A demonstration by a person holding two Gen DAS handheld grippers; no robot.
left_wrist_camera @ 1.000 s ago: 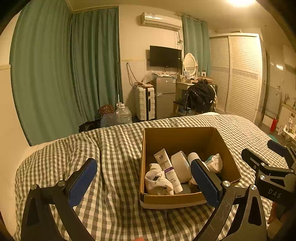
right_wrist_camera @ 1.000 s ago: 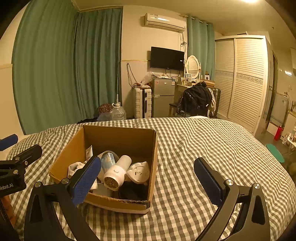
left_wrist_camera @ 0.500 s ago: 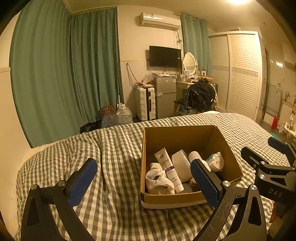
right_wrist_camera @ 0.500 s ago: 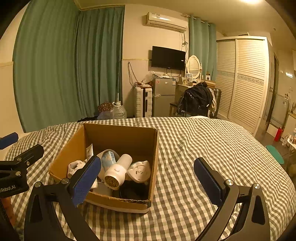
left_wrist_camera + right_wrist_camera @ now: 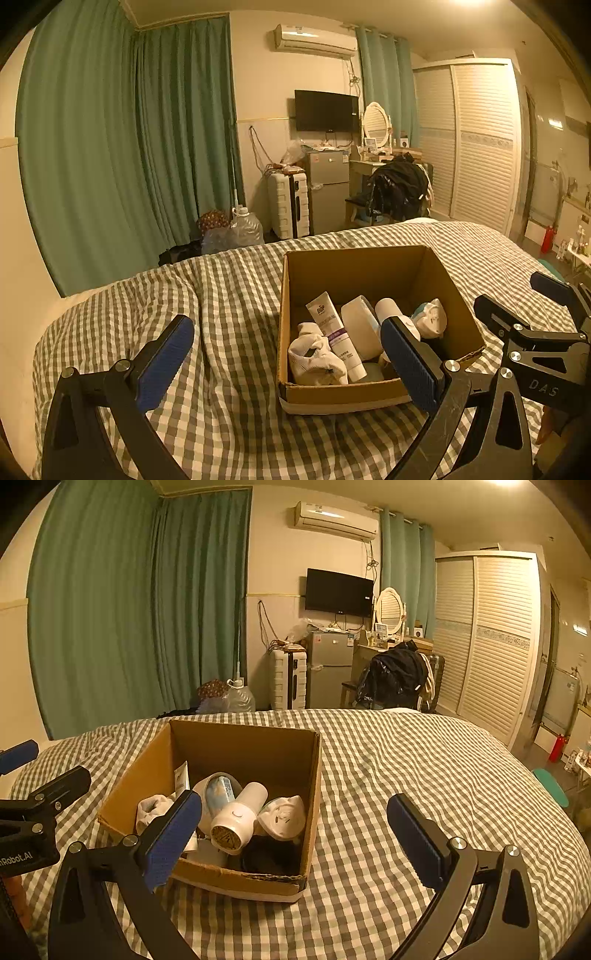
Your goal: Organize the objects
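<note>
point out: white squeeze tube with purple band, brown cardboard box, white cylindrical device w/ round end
white squeeze tube with purple band [image 5: 334, 334], left wrist view, mid-body on the label.
brown cardboard box [image 5: 258, 882], right wrist view, near front wall.
white cylindrical device with round end [image 5: 240, 814], right wrist view, side of the barrel.

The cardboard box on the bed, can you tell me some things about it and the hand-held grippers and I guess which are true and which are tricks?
1. The cardboard box sits on a checked bedcover. True.
2. The box is empty. False: it holds a white tube, a crumpled white cloth, a white cylindrical device and more.
3. The left hand-held gripper is squeezing the tube. False: its jaws are wide open and hold nothing.
4. The right hand-held gripper is open too. True.
5. The box has a closed lid. False: its top is open.
</note>
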